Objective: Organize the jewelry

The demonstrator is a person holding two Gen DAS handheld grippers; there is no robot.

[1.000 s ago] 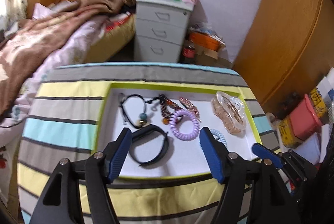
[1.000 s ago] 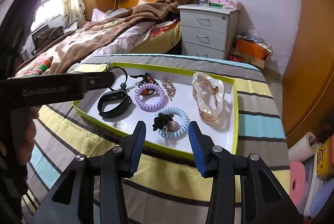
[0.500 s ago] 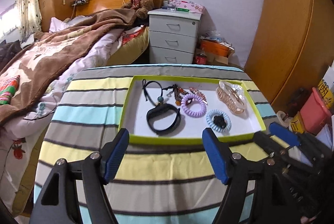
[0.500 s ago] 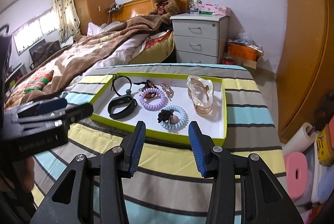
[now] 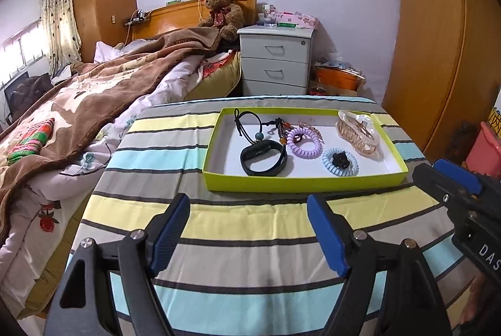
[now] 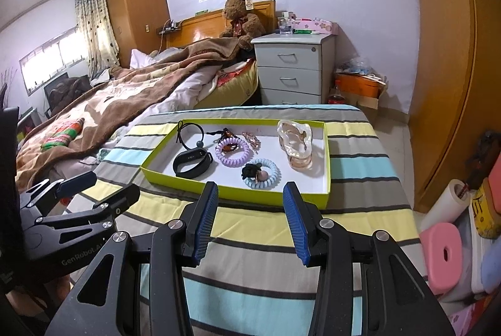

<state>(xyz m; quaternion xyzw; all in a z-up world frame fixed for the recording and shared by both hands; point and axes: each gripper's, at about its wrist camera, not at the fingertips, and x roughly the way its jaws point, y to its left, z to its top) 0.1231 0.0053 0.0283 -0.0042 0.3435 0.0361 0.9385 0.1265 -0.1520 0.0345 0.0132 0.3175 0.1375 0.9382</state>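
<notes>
Tray [image 5: 300,182] lies long side across both views; left gripper [image 5: 247,234] has just been opening, right gripper [image 6: 250,220] spread, both empty.

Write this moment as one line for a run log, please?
left gripper: open, empty, jaws just widened | right gripper: open, empty | tray: six accessories inside | both grippers short of tray

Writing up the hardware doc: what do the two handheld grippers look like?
Both match: the left gripper and right gripper have matte black angular linkage arms with silver pivot screws and ribbed blue fingers. White lettering on the left body reads GenRobot; the right shows "DAS".
</notes>
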